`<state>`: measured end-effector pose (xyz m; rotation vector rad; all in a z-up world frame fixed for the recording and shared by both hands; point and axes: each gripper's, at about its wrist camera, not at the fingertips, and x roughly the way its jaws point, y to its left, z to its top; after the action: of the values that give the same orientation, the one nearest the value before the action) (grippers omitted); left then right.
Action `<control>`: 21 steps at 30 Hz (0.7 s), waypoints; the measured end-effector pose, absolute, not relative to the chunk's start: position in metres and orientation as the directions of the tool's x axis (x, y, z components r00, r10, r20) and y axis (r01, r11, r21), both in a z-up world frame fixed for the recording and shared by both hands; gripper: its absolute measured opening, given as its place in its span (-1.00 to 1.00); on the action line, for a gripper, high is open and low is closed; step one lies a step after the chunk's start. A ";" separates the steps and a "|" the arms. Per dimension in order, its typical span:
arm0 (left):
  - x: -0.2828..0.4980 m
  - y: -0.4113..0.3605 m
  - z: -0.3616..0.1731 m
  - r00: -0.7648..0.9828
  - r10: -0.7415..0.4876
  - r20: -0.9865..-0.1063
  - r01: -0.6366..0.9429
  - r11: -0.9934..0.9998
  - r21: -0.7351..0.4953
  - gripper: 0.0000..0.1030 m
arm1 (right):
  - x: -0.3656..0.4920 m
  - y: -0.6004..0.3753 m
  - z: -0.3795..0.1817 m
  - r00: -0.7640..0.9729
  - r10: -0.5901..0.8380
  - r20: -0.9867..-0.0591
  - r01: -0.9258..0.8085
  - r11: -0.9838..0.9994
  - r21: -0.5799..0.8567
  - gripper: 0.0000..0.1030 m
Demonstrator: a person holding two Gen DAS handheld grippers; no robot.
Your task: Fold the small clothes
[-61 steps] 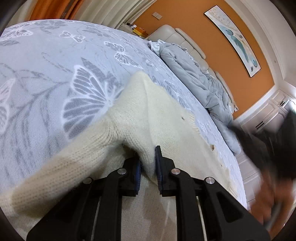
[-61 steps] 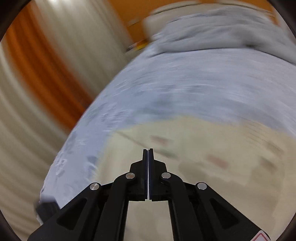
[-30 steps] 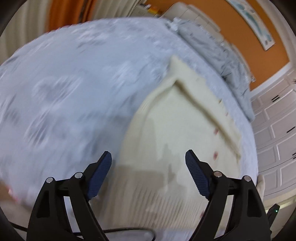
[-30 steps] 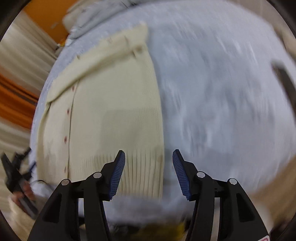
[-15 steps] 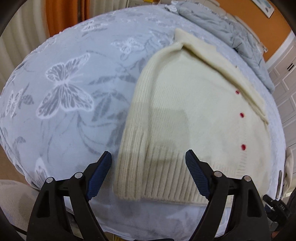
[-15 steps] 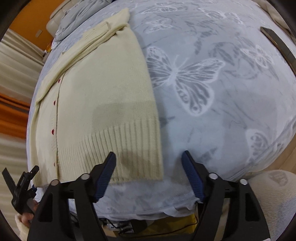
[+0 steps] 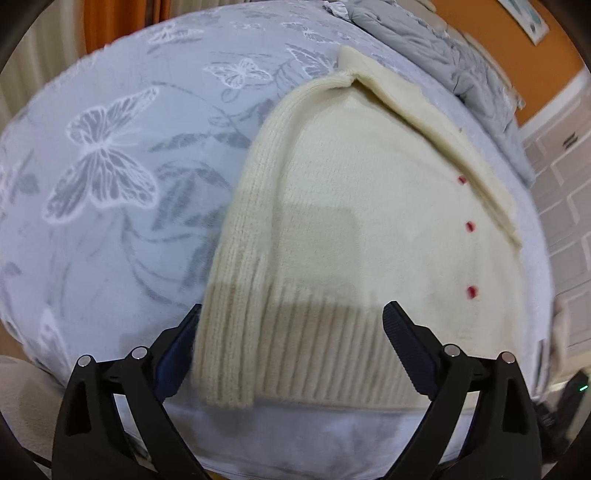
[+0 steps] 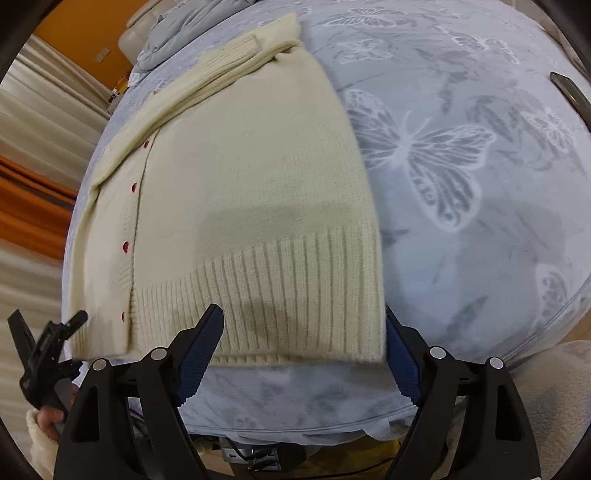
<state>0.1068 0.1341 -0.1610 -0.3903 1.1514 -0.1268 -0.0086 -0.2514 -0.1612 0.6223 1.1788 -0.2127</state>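
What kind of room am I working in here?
Most likely a bedroom: the cream cardigan lies on a butterfly-print bedspread, with a rumpled grey duvet against a padded headboard.

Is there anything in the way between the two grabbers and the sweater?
Nothing visible. The cream sweater lies flat on the butterfly blanket. The left gripper and right gripper are both open right at its ribbed hem, with only bare blanket around.
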 end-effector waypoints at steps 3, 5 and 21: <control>0.109 0.148 -0.162 0.397 -0.365 -0.842 -0.141 0.882 -0.449 -0.46 | -0.004 -0.250 -0.162 0.395 0.187 -0.899 0.460 0.807 0.370 -0.09; 0.108 0.162 -0.164 0.386 -0.392 -0.835 -0.212 0.843 -0.494 -0.84 | -0.002 -0.253 -0.163 0.407 0.238 -0.882 0.457 0.783 0.422 -0.81; 0.011 0.161 -0.051 0.430 -0.443 -0.786 -0.016 0.867 -0.498 -0.87 | -0.076 -0.283 -0.050 0.575 0.243 -0.781 0.345 0.794 0.501 -0.87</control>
<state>0.0107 0.1614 -0.0509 -0.4734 1.1034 -0.2787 -0.0761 -0.2829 -0.0499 0.6790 0.9766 -0.0657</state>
